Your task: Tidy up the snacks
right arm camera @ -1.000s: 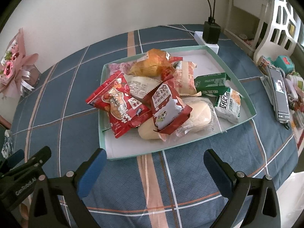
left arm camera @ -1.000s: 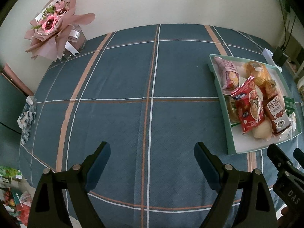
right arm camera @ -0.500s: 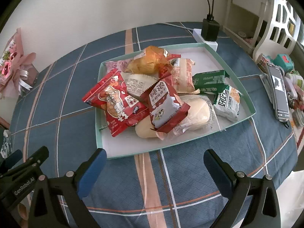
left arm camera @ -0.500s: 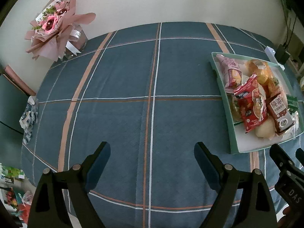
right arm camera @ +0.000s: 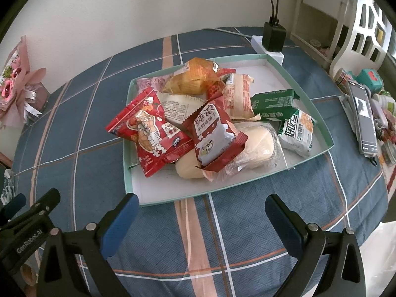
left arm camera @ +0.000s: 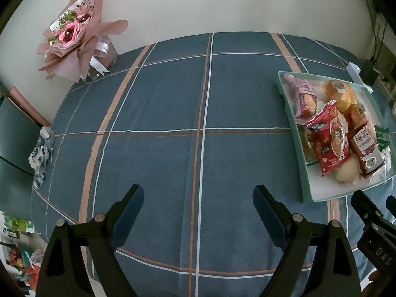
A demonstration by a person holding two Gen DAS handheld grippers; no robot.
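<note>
Snack packets piled in teal tray; lower ones half-buried, pale bun partly under dark-red biscuit packet. Red peanut packet overhangs the tray's left rim. Right gripper jaws wide, empty, just short of tray's near edge. Left gripper also wide, empty, over bare plaid cloth; tray lies well to its right.
</note>
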